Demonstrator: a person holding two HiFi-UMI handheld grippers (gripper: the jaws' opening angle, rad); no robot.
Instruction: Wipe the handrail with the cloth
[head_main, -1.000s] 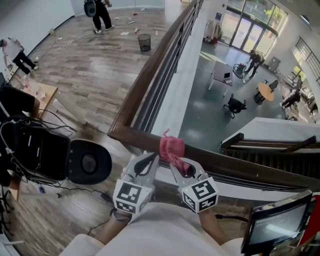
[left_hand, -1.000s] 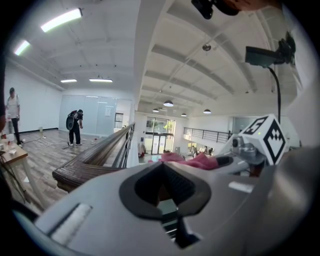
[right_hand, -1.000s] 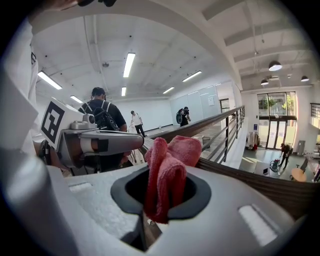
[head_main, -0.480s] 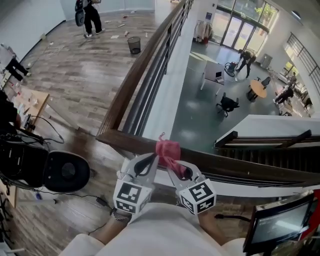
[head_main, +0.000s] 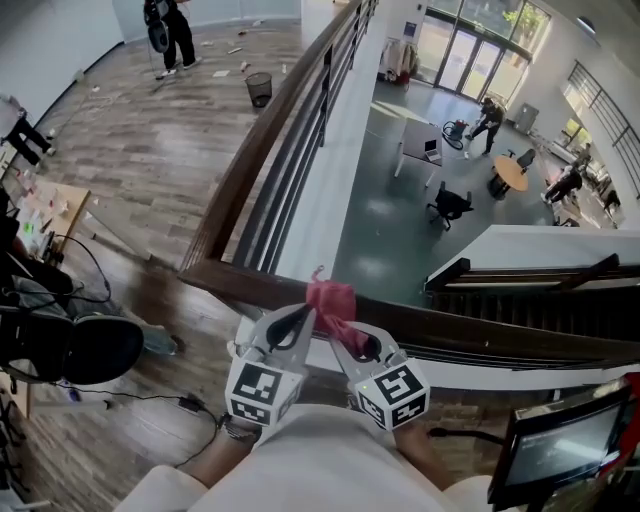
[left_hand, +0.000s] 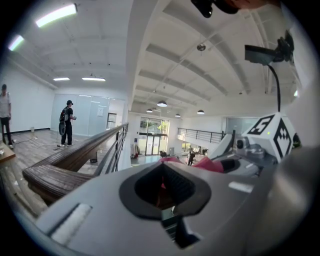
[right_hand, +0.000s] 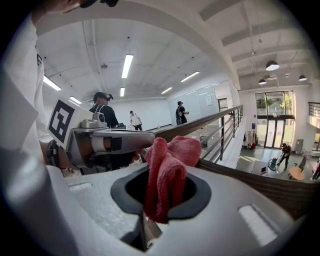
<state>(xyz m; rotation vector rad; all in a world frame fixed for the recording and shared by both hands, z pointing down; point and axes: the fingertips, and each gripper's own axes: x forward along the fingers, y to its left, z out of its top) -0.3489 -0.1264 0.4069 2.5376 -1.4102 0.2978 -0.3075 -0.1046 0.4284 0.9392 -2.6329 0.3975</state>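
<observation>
Your right gripper (head_main: 345, 335) has its jaws clamped together on a bunched pink cloth (head_main: 331, 300), which sticks out past the tips and rests on top of the wooden handrail (head_main: 480, 335) directly ahead of them. The rail's near run lies crosswise to that gripper: a short stretch to its left ends at the corner, and a long stretch reaches away to its right. I judge the stroke should go sideways along that axis, not forward. Your left gripper (head_main: 299, 320) sits just to the left of the cloth, jaws together. A trace of pink shows in their hollow, but I can't tell whether it is pinched there.
</observation>
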